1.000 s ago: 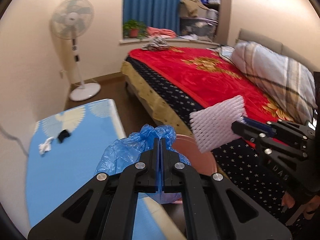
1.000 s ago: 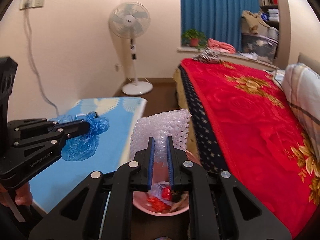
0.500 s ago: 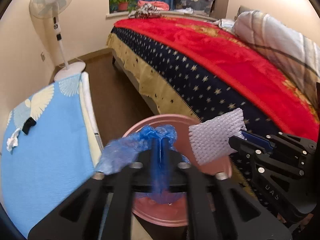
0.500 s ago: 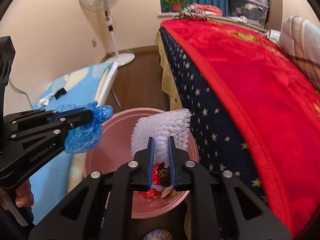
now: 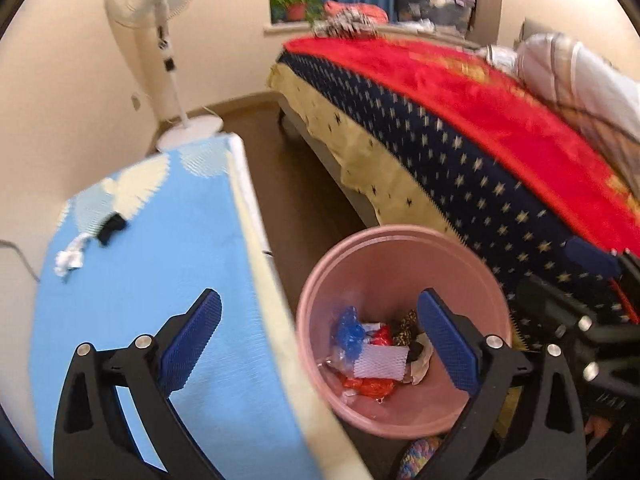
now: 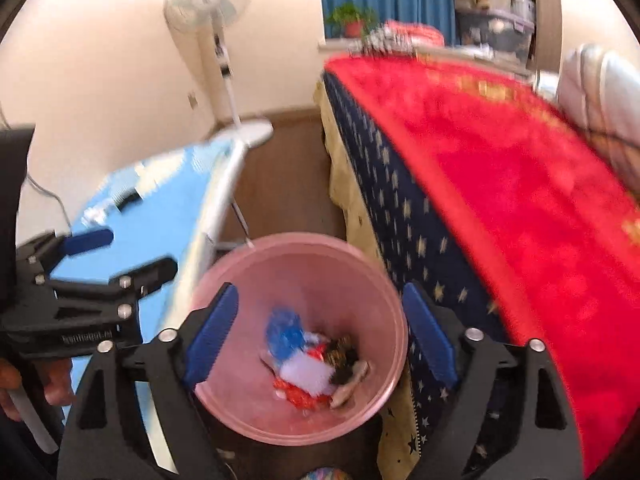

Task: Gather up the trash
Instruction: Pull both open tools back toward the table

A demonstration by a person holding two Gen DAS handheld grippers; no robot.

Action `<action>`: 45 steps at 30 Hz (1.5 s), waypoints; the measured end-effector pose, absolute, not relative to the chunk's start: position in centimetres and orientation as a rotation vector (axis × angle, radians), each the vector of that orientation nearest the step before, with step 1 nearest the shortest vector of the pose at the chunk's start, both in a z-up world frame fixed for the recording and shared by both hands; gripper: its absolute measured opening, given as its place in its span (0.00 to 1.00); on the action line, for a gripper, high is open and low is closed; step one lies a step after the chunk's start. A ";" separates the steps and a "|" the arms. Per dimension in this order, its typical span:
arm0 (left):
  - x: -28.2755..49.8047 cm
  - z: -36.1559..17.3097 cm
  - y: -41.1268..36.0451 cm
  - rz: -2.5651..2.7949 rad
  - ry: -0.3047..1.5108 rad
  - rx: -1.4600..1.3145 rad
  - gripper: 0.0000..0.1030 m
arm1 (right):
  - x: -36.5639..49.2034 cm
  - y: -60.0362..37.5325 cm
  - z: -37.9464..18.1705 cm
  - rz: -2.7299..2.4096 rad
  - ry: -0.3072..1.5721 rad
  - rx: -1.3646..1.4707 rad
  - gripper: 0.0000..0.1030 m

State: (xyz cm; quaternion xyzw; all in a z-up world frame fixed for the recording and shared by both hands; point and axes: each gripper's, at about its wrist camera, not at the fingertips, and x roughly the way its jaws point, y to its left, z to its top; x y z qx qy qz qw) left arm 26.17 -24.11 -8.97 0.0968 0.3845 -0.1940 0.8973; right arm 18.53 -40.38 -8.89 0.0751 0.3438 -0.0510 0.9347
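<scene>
Left tongs (image 5: 318,332) and right tongs (image 6: 320,320) side by side, tilted downward, jaws opening wide with nothing gripped between.

No legible txt; blurred lettering on left tongs (image 6: 120,256) body, can't read

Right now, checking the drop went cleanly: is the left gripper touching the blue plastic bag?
Apart. The left wrist view shows the left gripper, jaws opening and empty, with the blue plastic bag lying down in the pink bin.
</scene>
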 end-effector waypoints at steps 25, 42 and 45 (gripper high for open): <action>2.2 1.3 -4.3 -0.147 0.629 0.089 0.92 | -0.5 -22.4 2.9 0.146 0.528 0.103 0.93; 1.0 1.3 -0.3 -0.085 0.601 0.022 0.92 | -1.7 -18.3 2.7 0.191 0.560 0.040 0.93; 1.6 0.9 0.6 -0.064 0.602 0.012 0.92 | -0.8 -18.0 2.3 0.187 0.574 0.038 0.93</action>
